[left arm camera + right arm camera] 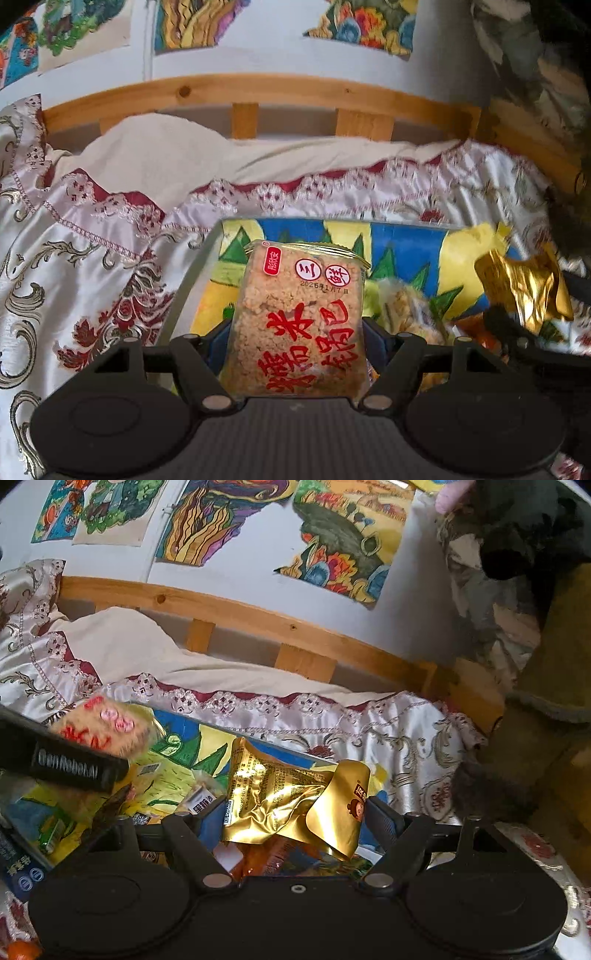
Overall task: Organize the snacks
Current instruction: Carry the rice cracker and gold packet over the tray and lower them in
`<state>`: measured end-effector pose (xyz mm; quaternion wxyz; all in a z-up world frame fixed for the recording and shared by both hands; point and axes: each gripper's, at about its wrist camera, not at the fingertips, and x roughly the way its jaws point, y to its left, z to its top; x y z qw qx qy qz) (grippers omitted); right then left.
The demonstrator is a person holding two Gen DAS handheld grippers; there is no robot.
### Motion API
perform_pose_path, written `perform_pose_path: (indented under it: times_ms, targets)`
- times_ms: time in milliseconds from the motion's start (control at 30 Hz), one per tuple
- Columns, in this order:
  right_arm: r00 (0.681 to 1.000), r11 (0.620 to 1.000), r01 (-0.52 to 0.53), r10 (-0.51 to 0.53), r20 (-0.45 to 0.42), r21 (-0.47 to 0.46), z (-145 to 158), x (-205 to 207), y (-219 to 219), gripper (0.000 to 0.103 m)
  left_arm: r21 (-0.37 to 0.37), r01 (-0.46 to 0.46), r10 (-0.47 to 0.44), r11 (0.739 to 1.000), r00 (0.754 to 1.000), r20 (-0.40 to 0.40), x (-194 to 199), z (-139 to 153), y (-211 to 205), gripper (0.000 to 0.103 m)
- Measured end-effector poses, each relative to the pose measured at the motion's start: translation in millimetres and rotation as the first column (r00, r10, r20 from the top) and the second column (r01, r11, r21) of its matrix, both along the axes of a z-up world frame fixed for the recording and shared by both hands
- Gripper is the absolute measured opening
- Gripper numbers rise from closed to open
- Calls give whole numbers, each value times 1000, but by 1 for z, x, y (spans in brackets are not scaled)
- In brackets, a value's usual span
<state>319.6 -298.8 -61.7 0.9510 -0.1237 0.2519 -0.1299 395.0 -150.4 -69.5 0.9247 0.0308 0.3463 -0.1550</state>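
Note:
My left gripper (pixel 295 339) is shut on a clear packet of rice cracker (pixel 299 317) with red characters, held upright between the blue pads. It hangs over a colourful drawing sheet (pixel 402 236) that lies on the bed. My right gripper (pixel 295 812) is shut on a crumpled gold foil packet (pixel 273 794), also above the sheet. The gold foil packet (pixel 524 288) shows at the right of the left wrist view. In the right wrist view the rice cracker packet (pixel 103 727) is at the far left, behind a black finger (pixel 74 764) of the left gripper.
Several loose snack packets (pixel 207 801) lie on the drawing sheet (pixel 177 771), one of them orange (pixel 266 860). A satin embroidered bedspread (pixel 92 277) surrounds it. A wooden rail (pixel 258 88) and a wall with drawings (pixel 221 524) stand behind. A brown sleeve (pixel 535 720) fills the right.

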Motion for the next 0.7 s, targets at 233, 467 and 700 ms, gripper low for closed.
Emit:
perform_pose_path:
  times_ms: [233,467,700]
  targets:
    - [1000,998,9,-8,-17,55,-8,10,-7,80,20,-20,21,1000,999,-40,5,-12,3,75]
    - [1000,996,17,-15,-19,84,-12,9,-11,82,14,-39,40,999,996,-78,9,-15,6,75]
    - [999,993,24,-22,-23,111,-15,8,-12,88,-13,-45,44,999,995,-93,8,-15,8,80]
